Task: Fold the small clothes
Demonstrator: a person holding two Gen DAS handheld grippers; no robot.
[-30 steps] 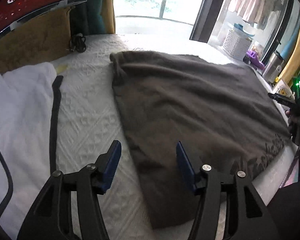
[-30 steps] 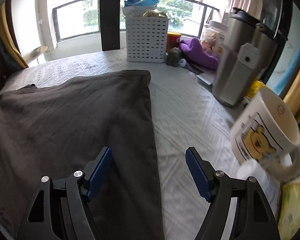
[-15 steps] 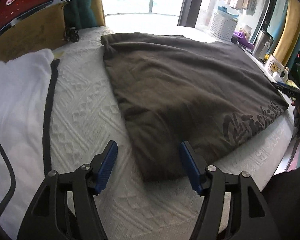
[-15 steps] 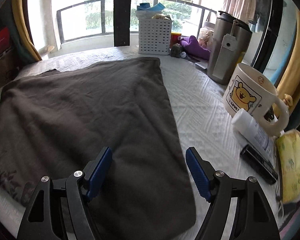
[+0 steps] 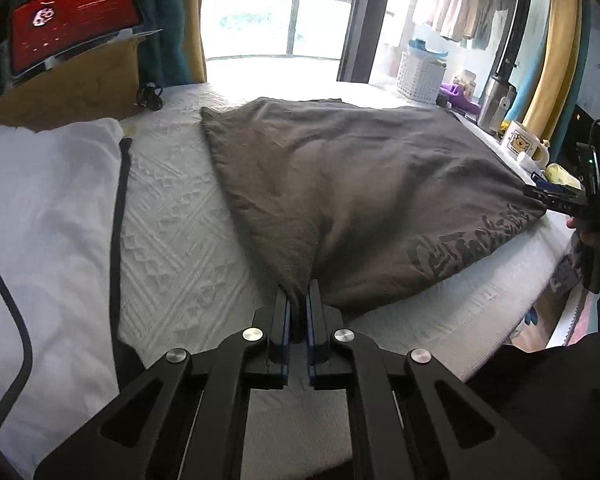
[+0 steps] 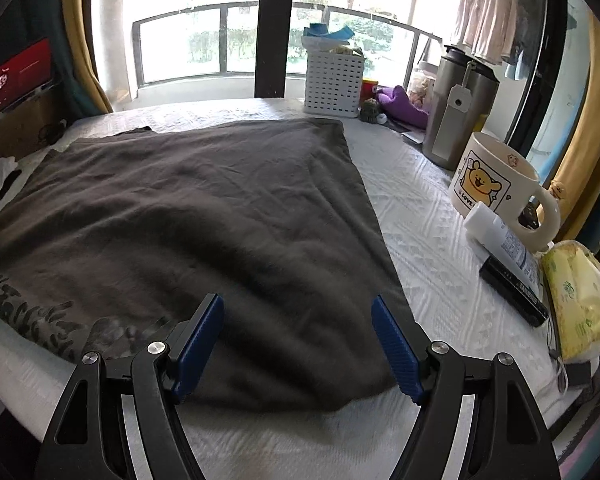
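A dark brown garment [image 5: 360,184] with a darker printed pattern near its front hem lies spread flat on a white quilted bed. My left gripper [image 5: 298,300] is shut on the garment's near left corner, the cloth pinched between the blue pads. In the right wrist view the same garment [image 6: 204,216] fills the middle, and my right gripper [image 6: 298,320] stands open over its near right corner, the pads apart from the cloth. The right gripper [image 5: 560,200] also shows at the far right edge of the left wrist view, held by a hand.
A white garment with black trim [image 5: 48,216] lies left of the brown one. On the right side stand a bear mug [image 6: 496,188], a white bottle [image 6: 500,240], a black bar [image 6: 512,288], a yellow tissue pack [image 6: 580,300], a steel flask [image 6: 460,112] and a white basket [image 6: 334,80].
My left gripper has pulled back to the garment's near left corner and shut on it. My right gripper has drawn back towards the near right corner and stayed open.
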